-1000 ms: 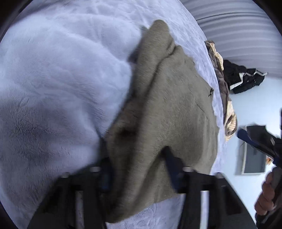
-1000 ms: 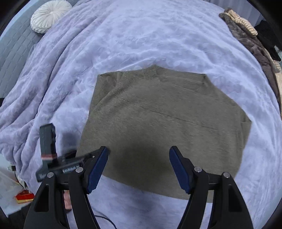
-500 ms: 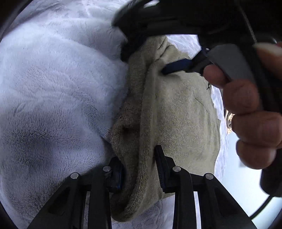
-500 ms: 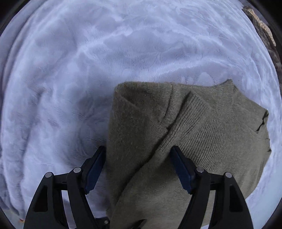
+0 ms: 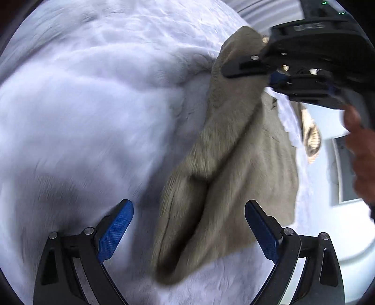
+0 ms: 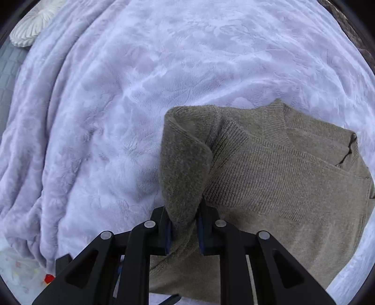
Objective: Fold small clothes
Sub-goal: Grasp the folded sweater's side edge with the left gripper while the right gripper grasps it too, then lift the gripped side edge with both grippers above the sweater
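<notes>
pillow [image 6: 35, 20]: white, round, far left corner of the bed
blanket [image 6: 140, 82]: pale lilac plush, covers the bed
left gripper [image 5: 188, 230]: fingers just opened, spread wide, sweater fold between them, not pinched
sweater [image 6: 293, 176]: olive knit, partly folded, lying on blanket
right gripper [image 6: 184, 228]: fingers just closed, pinching a bunched sweater fold
hand [image 5: 362, 150]: holds right gripper, right edge
</notes>
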Motion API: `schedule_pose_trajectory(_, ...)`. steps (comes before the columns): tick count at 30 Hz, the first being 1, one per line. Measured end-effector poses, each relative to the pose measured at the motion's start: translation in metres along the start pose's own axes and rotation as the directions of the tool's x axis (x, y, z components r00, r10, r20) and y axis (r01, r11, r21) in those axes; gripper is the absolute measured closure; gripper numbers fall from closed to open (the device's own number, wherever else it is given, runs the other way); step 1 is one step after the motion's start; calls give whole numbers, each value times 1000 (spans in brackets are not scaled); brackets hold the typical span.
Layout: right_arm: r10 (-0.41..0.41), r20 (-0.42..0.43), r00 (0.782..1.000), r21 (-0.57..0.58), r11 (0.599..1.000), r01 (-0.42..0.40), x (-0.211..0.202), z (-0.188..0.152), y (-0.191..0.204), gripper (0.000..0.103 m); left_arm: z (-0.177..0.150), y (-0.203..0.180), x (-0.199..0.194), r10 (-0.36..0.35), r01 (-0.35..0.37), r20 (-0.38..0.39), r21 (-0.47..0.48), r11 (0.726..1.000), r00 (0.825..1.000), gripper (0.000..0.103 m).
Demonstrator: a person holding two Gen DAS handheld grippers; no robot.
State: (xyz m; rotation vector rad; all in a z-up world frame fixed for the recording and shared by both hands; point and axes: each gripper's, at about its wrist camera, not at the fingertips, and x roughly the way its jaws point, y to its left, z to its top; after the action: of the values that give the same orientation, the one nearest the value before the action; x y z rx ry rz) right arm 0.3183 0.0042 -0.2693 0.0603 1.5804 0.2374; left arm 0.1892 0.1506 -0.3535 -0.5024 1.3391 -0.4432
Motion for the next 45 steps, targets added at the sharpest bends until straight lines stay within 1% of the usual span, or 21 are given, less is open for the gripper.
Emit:
schedule_pose_trajectory(1, -6, 0, 1000, -2, 1000, 6, -1, 0, -2, 85, 4, -6, 6, 52, -52, -17, 19, 998, 999, 8)
schedule_pose_trajectory(2, -11, -2, 1000, -3, 1000, 11, 0, -1, -3, 85, 8, -17, 9, 128, -127, -22, 55, 990, 991, 28)
schedule_pose_trajectory(3, -19, -6, 1000, -4, 1000, 19, 1, -2, -3, 85, 6, -24, 10, 183, -180, -21, 97, 979, 983, 57)
schedule_pose_trajectory(4, -26, -12, 1000, -8, 1000, 26, 1, -1, -4, 85, 6, -32, 12, 198, -193, -30, 119, 974, 980, 68)
schedule_pose_trajectory(5, -30, -18, 999, -11, 999, 30, 3, 0, -6, 85, 2, -37, 11, 201, -196, -36, 125, 973, 979, 85)
schedule_pose_trajectory(6, -31, -18, 999, -11, 999, 30, 4, 1, -8, 85, -2, -40, 10, 197, -191, -33, 131, 973, 980, 90)
schedule_pose_trajectory(8, -18, -20, 1000, -8, 1000, 18, 5, 1, -8, 85, -8, -54, 12, 238, -235, -1, 162, 958, 971, 90)
schedule_pose_trajectory(10, -6, -12, 1000, -12, 1000, 6, 1, 1, -7, 85, -9, -65, 12, 251, -248, 3, 156, 956, 968, 90)
schedule_pose_trajectory(12, -5, -2, 1000, -26, 1000, 5, -4, 1, -8, 85, -5, -67, 9, 259, -257, 2, 136, 957, 966, 90)
schedule_pose_trajectory(14, -3, -1, 1000, -37, 999, 3, -9, 1, -10, 85, -10, -64, 2, 271, -269, 5, 123, 955, 963, 90)
schedule_pose_trajectory(15, 1, -3, 1000, -39, 999, -1, -10, 1, -12, 85, -10, -68, 2, 283, -281, 5, 121, 952, 959, 90)
schedule_pose_trajectory(16, 4, -7, 1000, -40, 999, -4, -11, 2, -12, 85, -10, -63, -4, 293, -291, 4, 119, 949, 956, 90)
schedule_pose_trajectory(20, 25, -18, 1000, -46, 999, -26, -8, 8, -13, 85, -7, -75, -12, 339, -337, 2, 115, 934, 941, 90)
schedule_pose_trajectory(22, 45, -20, 999, -37, 998, -46, -9, 11, -13, 86, -6, -88, -13, 361, -360, 9, 124, 925, 932, 90)
schedule_pose_trajectory(26, 62, -3, 998, -63, 996, -62, -22, 8, -7, 86, -8, -109, -22, 381, -380, 24, 133, 915, 924, 90)
schedule_pose_trajectory(32, 97, 18, 995, -78, 992, -96, -47, 2, -16, 86, -13, -135, -35, 417, -419, 48, 134, 898, 908, 90)
schedule_pose_trajectory(34, 116, 30, 993, -78, 990, -114, -56, -2, -23, 86, -15, -147, -37, 436, -438, 50, 137, 888, 899, 90)
schedule_pose_trajectory(36, 133, 33, 991, -76, 988, -131, -65, -5, -31, 86, -18, -161, -36, 467, -469, 50, 147, 871, 883, 90)
schedule_pose_trajectory(40, 195, 29, 980, -81, 978, -192, -85, -11, -50, 86, -22, -187, -36, 524, -524, 50, 171, 834, 850, 90)
schedule_pose_trajectory(42, 203, 28, 979, -91, 976, -200, -92, -15, -56, 86, -25, -198, -35, 547, -546, 48, 176, 819, 836, 90)
schedule_pose_trajectory(45, 208, 25, 978, -120, 972, -204, -101, -20, -63, 86, -28, -210, -31, 569, -567, 40, 175, 805, 821, 90)
